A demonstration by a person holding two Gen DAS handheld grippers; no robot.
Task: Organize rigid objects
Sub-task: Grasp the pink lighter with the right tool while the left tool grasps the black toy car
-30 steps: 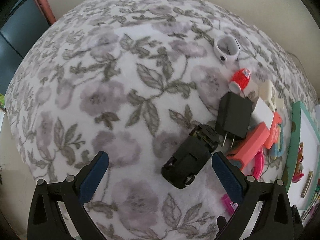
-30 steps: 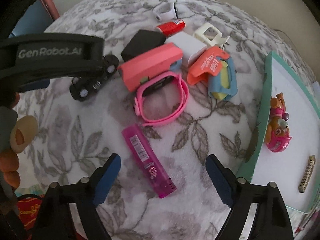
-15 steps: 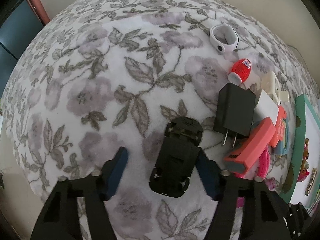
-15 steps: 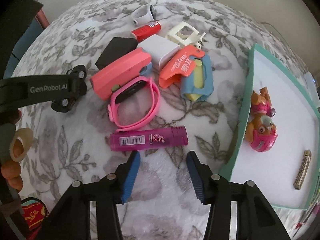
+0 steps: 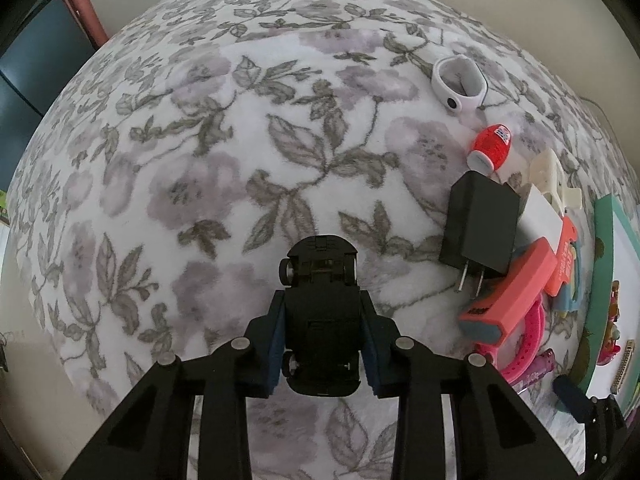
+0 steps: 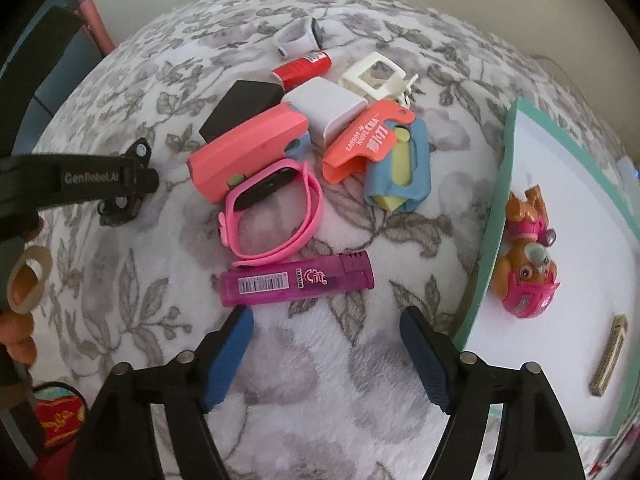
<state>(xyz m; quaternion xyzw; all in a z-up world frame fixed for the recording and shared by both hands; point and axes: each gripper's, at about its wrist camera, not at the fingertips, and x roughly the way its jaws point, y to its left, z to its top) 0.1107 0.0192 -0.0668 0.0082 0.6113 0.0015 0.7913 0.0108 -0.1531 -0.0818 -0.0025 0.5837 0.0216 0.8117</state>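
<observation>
Closing: left gripper [image 5: 322, 336], pads pressed on black toy car [image 5: 320, 280].
Opening: right gripper [image 6: 326, 354], nothing between; purple lighter [image 6: 296, 280] just beyond.

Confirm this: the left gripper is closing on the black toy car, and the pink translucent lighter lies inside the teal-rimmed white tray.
Not quite. The right wrist view shows the pink translucent lighter on the floral blanket, outside the teal-rimmed white tray. The left gripper is indeed closing on the black toy car.
</observation>
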